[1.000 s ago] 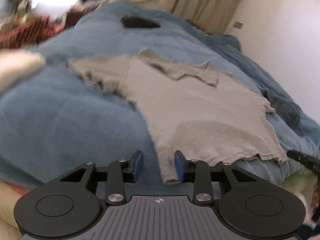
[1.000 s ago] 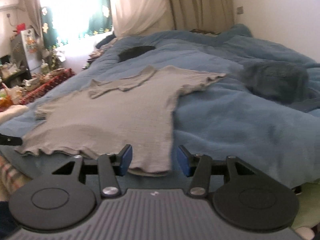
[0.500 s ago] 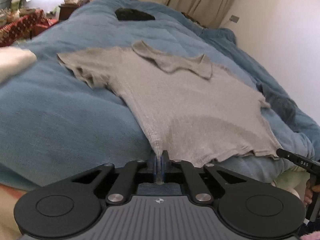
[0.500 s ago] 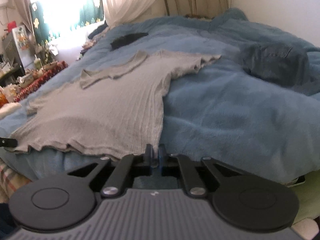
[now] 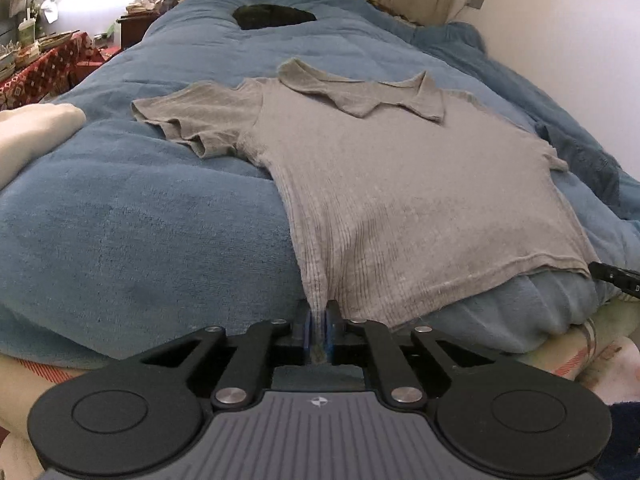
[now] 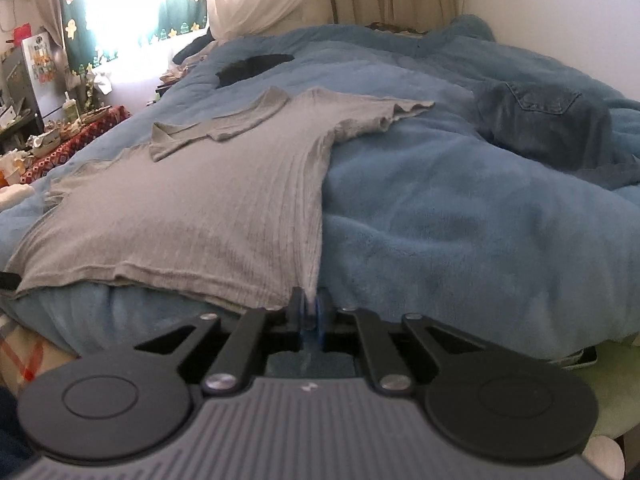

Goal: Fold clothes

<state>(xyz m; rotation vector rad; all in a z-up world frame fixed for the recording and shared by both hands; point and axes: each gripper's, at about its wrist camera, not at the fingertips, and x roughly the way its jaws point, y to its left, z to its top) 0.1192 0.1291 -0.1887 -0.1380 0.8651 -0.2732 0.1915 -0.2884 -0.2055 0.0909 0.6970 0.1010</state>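
Across a bed covered by a blue blanket, a grey ribbed t-shirt lies flat with its collar toward the far end. Left gripper pinches the hem's left corner at the near edge of the bed, its fingers clamped on the cloth while the jaws ease slightly apart. Right gripper grips the hem's right corner the same way, cloth between its easing fingers. Folded denim rests farther right on the blanket.

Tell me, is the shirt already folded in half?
No, the shirt lies spread flat on the blanket, both sleeves out.
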